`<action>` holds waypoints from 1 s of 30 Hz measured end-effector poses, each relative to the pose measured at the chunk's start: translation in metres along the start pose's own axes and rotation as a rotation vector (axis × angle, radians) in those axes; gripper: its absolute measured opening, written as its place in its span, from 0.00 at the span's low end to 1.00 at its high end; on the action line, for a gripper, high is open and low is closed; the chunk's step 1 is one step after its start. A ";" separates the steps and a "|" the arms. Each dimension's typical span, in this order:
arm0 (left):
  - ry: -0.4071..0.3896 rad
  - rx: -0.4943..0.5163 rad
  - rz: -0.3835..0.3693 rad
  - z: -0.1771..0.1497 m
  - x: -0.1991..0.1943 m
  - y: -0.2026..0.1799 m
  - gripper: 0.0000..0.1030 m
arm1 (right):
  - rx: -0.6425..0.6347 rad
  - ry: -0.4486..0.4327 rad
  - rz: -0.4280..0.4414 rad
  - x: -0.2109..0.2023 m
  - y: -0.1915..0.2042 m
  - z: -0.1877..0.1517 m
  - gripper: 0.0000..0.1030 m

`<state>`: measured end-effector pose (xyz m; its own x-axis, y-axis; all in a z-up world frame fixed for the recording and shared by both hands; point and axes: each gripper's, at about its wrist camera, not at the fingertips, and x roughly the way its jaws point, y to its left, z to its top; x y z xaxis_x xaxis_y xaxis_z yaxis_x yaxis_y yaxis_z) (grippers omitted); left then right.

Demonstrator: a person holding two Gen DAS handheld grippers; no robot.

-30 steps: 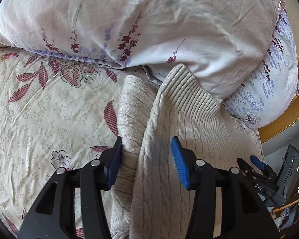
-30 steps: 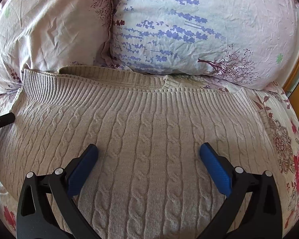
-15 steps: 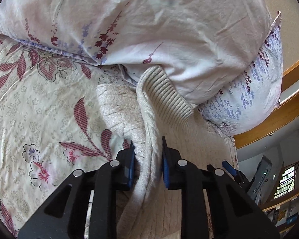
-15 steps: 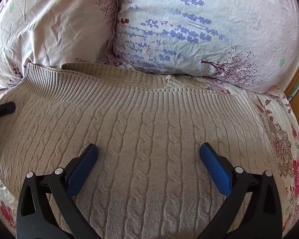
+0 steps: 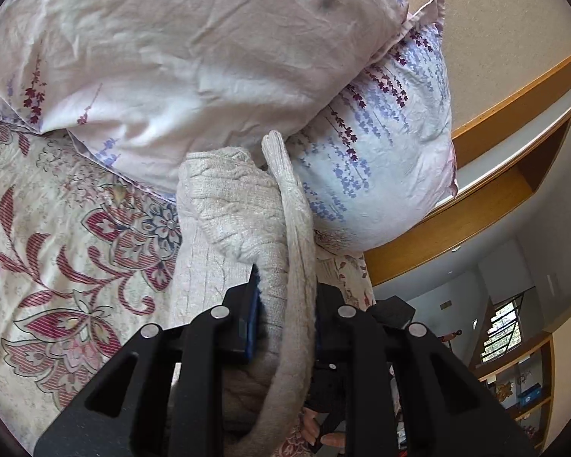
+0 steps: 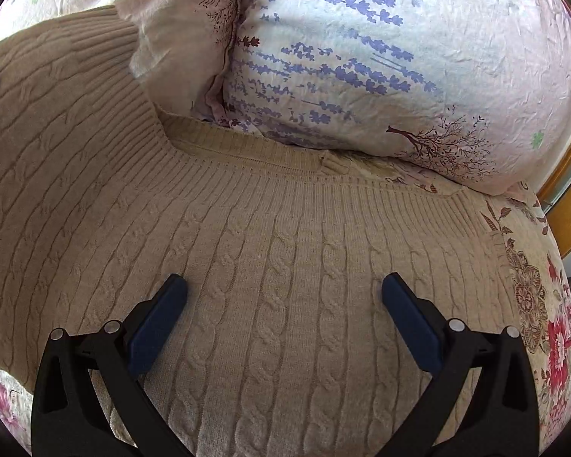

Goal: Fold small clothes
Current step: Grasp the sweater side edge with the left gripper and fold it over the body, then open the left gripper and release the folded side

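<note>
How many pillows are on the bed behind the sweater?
2. A pale pink pillow lies on the left behind the sweater's raised edge, and a pillow with blue flower sprigs lies to its right. More could sit outside these views.

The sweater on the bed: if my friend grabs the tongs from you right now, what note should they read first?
Left tongs: shut on the sweater's side edge, which is lifted off the bedspread.
Right tongs: open, hovering above the sweater's middle, gripping nothing.
Sweater: beige cable knit, spread on the bed, ribbed hem against the pillows; its left part is raised, the rest lies flat.
Done: edge gripped and picked up.
Left: probably carry that edge across to make the first fold, then finish folding.
</note>
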<state>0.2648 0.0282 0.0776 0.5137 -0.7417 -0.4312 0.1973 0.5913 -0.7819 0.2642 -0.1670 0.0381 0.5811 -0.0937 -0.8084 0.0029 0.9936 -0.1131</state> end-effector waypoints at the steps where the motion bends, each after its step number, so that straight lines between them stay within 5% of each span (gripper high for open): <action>1: -0.002 -0.007 -0.012 -0.003 0.003 -0.005 0.19 | -0.001 0.000 0.002 0.000 0.000 0.000 0.99; 7: 0.018 -0.039 -0.085 -0.012 0.035 -0.032 0.19 | -0.006 0.056 0.014 -0.009 -0.010 0.002 0.99; 13: 0.057 -0.035 -0.127 -0.024 0.073 -0.061 0.19 | -0.061 0.018 -0.050 -0.033 -0.036 -0.019 0.99; 30: 0.159 -0.080 -0.165 -0.058 0.160 -0.083 0.19 | 0.203 -0.110 0.089 -0.071 -0.136 -0.078 0.99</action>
<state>0.2820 -0.1579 0.0475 0.3406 -0.8705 -0.3553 0.1978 0.4358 -0.8780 0.1592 -0.3004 0.0657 0.6713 -0.0086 -0.7411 0.1044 0.9911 0.0831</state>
